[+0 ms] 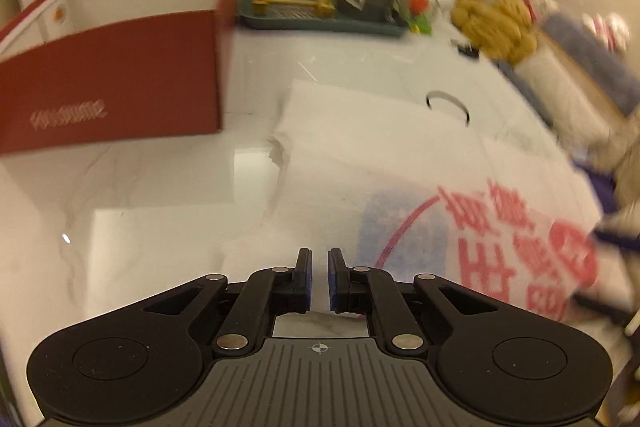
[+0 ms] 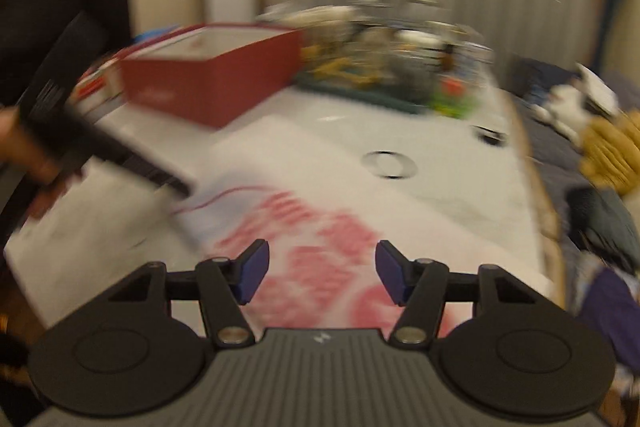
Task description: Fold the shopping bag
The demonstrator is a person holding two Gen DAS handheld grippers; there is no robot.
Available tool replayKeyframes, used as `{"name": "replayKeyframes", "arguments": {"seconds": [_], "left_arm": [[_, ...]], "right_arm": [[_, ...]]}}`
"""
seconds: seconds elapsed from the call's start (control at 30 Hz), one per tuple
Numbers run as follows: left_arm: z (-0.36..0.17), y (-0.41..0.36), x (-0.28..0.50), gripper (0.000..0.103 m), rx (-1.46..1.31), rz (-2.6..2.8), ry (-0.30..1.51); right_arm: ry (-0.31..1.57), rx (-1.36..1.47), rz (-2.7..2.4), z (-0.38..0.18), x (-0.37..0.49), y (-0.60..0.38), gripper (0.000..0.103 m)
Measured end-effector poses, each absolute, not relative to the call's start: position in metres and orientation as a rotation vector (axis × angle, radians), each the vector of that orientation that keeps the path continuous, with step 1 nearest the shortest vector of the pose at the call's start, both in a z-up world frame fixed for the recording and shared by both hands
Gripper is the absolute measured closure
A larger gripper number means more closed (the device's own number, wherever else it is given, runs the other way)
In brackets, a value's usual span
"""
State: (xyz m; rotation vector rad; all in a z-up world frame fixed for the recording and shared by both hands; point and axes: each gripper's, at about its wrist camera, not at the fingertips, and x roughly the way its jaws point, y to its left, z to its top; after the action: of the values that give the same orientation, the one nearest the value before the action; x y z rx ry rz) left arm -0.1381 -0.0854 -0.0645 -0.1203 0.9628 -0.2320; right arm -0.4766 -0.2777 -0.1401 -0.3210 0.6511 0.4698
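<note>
The white shopping bag [image 1: 400, 163] lies flat on the marble table [image 1: 140, 211], ready for folding, left gripper [image 1: 319, 281] nearly closed and empty, right gripper [image 2: 322, 273] wide above its red print.

Left tool [image 1: 319, 281] nearly closed, white shopping bag [image 1: 400, 163] flat

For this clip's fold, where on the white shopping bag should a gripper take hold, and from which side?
A judgement: the shopping bag lies flat on the white table, so only an edge offers a pinch. Its rumpled left edge looks slightly lifted; the left gripper could come in low from that side. The right gripper hangs open above the red print.
</note>
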Motion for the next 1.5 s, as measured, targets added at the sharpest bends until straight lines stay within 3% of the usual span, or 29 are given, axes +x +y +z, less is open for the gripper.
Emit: {"name": "replayKeyframes", "arguments": {"seconds": [0.1, 0.23, 0.43, 0.5, 0.57, 0.8, 0.83, 0.9, 0.93, 1.17, 1.3, 1.4, 1.5], "left_arm": [[-0.064, -0.066, -0.148, 0.096, -0.236, -0.193, 0.969], [-0.06, -0.043, -0.165, 0.096, -0.342, -0.169, 0.967], [-0.061, -0.011, -0.189, 0.096, -0.509, -0.143, 0.965], [-0.064, -0.003, -0.196, 0.096, -0.569, -0.14, 0.965], [-0.071, 0.006, -0.199, 0.096, -0.631, -0.133, 0.967], [-0.076, 0.014, -0.202, 0.096, -0.657, -0.125, 0.951], [-0.077, 0.009, -0.201, 0.096, -0.641, -0.144, 0.963], [-0.079, -0.003, -0.198, 0.096, -0.592, -0.185, 0.996], [-0.081, -0.012, -0.197, 0.096, -0.552, -0.205, 1.016], [-0.088, -0.071, -0.188, 0.096, -0.246, -0.288, 1.084], [-0.088, -0.07, -0.184, 0.096, -0.248, -0.296, 1.088], [-0.086, -0.071, -0.183, 0.096, -0.234, -0.303, 1.1], [-0.08, -0.076, -0.185, 0.096, -0.206, -0.318, 1.074]], "right_arm": [[0.671, -0.399, 0.576, -0.148, -0.473, -0.237, 0.059], [0.682, -0.501, 0.671, -0.159, -0.457, -0.188, 0.062], [0.759, -0.595, 0.693, -0.185, -0.42, -0.153, 0.082], [0.791, -0.57, 0.71, -0.185, -0.412, -0.151, 0.101], [0.8, -0.582, 0.729, -0.184, -0.411, -0.149, 0.103], [0.814, -0.634, 1.052, -0.183, -0.472, -0.147, 0.099], [0.802, -0.65, 1.067, -0.184, -0.481, -0.149, 0.092], [0.764, -0.655, 1.049, -0.181, -0.495, -0.157, 0.046], [0.748, -0.618, 1.022, -0.175, -0.497, -0.165, 0.041], [0.792, -0.282, 0.513, -0.146, -0.475, -0.25, 0.052], [0.922, -0.154, 0.245, -0.169, -0.457, -0.303, 0.053], [0.907, -0.166, 0.204, -0.172, -0.462, -0.319, 0.053], [0.869, 0.058, 0.132, -0.156, -0.468, -0.356, 0.056]]}}
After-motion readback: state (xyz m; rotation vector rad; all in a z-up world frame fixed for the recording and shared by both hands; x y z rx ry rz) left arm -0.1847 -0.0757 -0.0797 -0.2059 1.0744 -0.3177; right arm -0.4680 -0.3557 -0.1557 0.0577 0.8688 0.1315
